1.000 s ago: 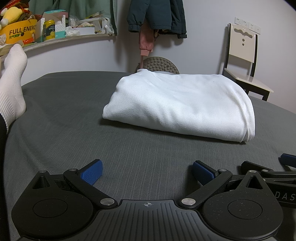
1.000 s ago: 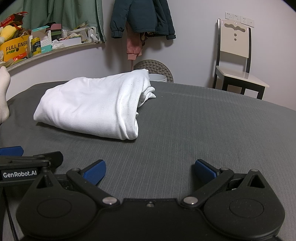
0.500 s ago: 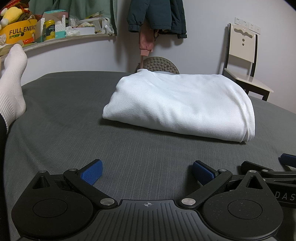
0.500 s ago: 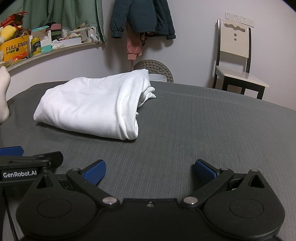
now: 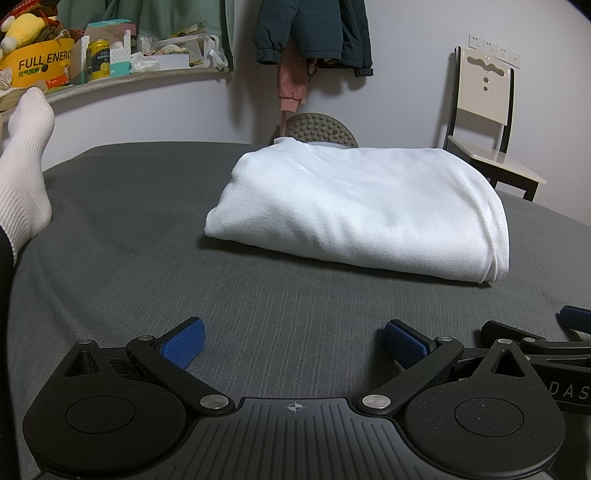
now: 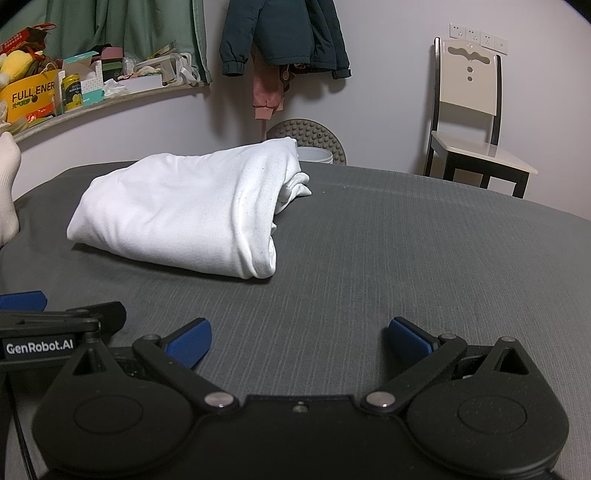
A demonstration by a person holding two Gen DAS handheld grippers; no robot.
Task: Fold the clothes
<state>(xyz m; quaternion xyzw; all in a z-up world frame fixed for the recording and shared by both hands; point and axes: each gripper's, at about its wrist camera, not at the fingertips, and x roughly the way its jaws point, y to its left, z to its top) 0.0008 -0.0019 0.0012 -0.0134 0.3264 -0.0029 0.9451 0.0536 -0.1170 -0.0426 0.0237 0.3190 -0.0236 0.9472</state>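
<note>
A white garment (image 5: 354,206) lies folded into a thick rectangle on the grey bed cover (image 5: 147,221). In the right wrist view the same folded garment (image 6: 184,214) sits to the left, with loose layers showing at its right end. My left gripper (image 5: 293,341) rests low on the cover in front of the garment, open, nothing between its blue pads. My right gripper (image 6: 299,343) sits beside it, also open and empty. Each gripper shows at the edge of the other's view: the right gripper (image 5: 535,343) and the left gripper (image 6: 55,321).
A person's foot in a white sock (image 5: 24,162) rests on the cover at the left. A cluttered shelf (image 5: 110,62) runs along the wall. Jackets (image 5: 314,33) hang behind the bed. A chair (image 5: 487,122) stands at the right, and a round studded object (image 6: 306,136) behind the garment.
</note>
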